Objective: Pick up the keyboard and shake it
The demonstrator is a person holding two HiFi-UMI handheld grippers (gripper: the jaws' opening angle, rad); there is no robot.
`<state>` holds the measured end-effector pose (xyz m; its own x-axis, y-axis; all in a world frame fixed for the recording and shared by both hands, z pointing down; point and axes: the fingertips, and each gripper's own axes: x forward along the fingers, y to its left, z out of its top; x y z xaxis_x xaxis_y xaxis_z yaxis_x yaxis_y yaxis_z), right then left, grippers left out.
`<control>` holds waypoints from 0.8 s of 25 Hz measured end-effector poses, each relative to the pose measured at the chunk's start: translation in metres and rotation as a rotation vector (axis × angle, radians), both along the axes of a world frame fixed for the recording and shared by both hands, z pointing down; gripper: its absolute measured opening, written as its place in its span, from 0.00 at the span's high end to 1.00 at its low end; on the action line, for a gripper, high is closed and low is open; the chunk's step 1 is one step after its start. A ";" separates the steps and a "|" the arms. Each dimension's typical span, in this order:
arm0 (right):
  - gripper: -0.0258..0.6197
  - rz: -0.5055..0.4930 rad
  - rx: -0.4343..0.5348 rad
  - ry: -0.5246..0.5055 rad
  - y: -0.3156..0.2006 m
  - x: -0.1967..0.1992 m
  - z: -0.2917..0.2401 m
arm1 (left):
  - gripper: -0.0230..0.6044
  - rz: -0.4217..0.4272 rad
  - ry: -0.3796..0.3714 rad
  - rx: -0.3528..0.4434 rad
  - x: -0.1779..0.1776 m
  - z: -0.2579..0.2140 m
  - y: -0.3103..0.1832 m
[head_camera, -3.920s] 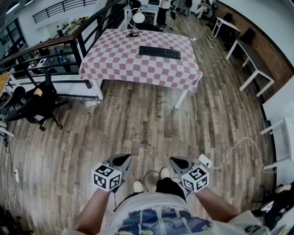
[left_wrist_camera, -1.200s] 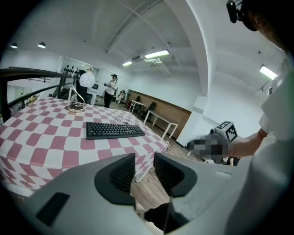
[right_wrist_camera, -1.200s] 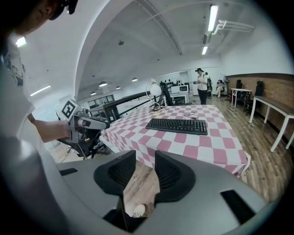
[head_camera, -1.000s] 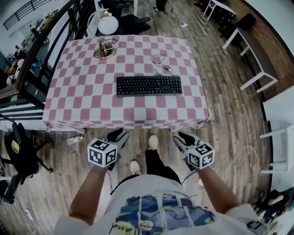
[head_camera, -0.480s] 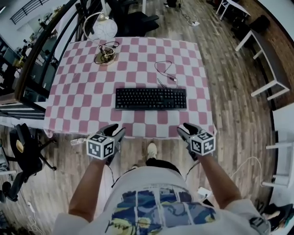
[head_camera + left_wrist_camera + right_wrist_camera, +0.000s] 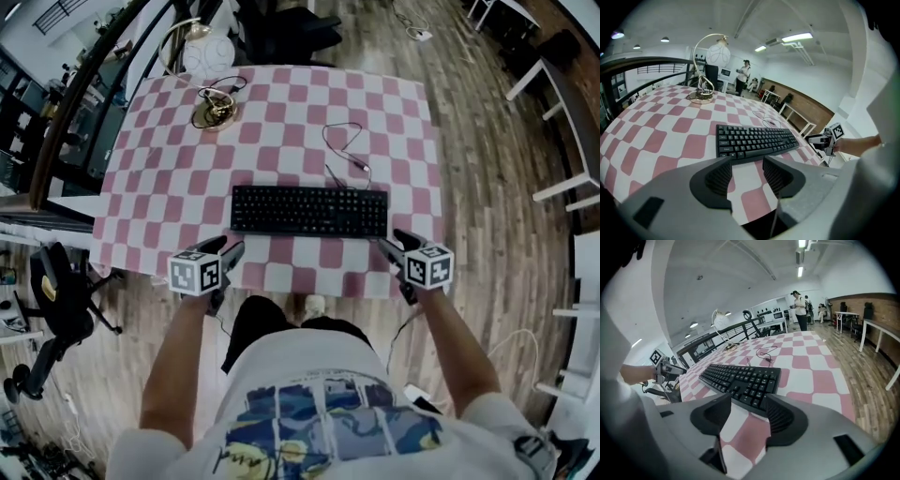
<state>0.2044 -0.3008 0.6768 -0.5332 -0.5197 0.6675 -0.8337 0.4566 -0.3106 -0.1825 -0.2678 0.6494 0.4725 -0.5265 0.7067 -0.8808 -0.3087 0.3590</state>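
Low in the head view the person wears a white short-sleeved T-shirt (image 6: 319,394) with a blue-and-yellow painted print, and black trousers (image 6: 267,328). The left gripper (image 6: 228,251) and right gripper (image 6: 390,241) are grey, with black ribbed pads (image 6: 721,176) and white marker cubes (image 6: 199,272) bearing black squares.

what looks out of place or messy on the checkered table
Nothing spilled or damaged. The keyboard lies square on the checkered table; only a thin cable trails in a loose loop behind it.

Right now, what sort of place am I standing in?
Probably an open-plan office or workshop: white-framed desks along a brick wall, a black swivel office chair on wood-plank floor, and a black metal railing.
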 end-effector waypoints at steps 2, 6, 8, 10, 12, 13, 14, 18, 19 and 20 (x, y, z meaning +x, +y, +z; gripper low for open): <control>0.59 0.006 -0.016 0.000 -0.013 0.005 0.007 | 0.64 0.004 -0.007 -0.029 -0.002 0.009 -0.011; 0.55 0.007 -0.061 -0.013 -0.035 0.004 0.022 | 0.61 0.015 -0.007 -0.063 -0.009 0.029 -0.035; 0.53 0.024 -0.083 -0.017 -0.042 0.002 0.029 | 0.60 0.021 0.000 -0.085 -0.013 0.038 -0.045; 0.52 0.047 -0.093 -0.022 -0.050 0.004 0.033 | 0.58 0.032 0.008 -0.108 -0.016 0.047 -0.056; 0.50 0.059 -0.110 -0.032 -0.060 0.004 0.038 | 0.57 0.036 0.017 -0.128 -0.019 0.057 -0.067; 0.50 0.060 -0.119 -0.035 -0.064 0.002 0.041 | 0.57 0.039 0.019 -0.137 -0.021 0.060 -0.072; 0.49 0.058 -0.128 -0.036 -0.067 0.000 0.043 | 0.56 0.046 0.020 -0.145 -0.022 0.064 -0.076; 0.47 0.040 -0.150 -0.036 -0.076 -0.005 0.049 | 0.54 0.077 0.031 -0.168 -0.020 0.072 -0.091; 0.46 0.035 -0.157 -0.037 -0.079 -0.006 0.050 | 0.54 0.081 0.040 -0.172 -0.018 0.074 -0.095; 0.46 0.029 -0.166 -0.040 -0.081 -0.009 0.052 | 0.54 0.083 0.049 -0.176 -0.017 0.075 -0.098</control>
<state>0.1957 -0.3813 0.7288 -0.5476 -0.4197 0.7239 -0.8312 0.3725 -0.4128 -0.1997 -0.3655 0.7248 0.5450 -0.3546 0.7598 -0.8353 -0.3080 0.4554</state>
